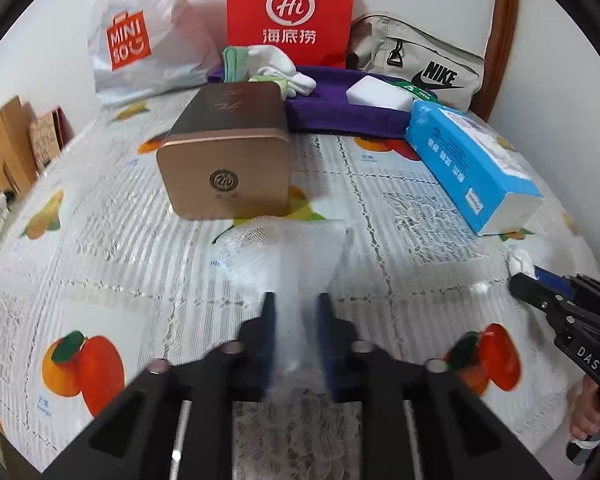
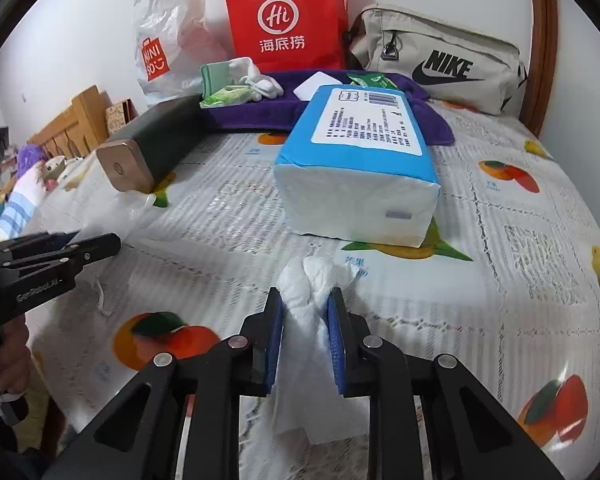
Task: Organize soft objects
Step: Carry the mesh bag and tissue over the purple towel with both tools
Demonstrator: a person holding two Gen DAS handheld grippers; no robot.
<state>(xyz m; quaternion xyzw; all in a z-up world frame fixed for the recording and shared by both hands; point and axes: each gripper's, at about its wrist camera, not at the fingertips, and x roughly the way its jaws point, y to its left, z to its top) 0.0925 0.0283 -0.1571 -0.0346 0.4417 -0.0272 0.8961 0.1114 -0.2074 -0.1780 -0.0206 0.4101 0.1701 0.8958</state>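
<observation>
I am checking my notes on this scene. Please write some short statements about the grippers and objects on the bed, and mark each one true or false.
1. The right gripper is shut on a white tissue. True.
2. The left gripper grips a clear plastic bag. True.
3. The blue tissue pack lies inside the red paper bag. False: it lies on the bedspread, in front of the bag.
4. The white socks lie on the purple towel. True.
5. The Nike bag is black. False: it is beige with a black logo.
</observation>
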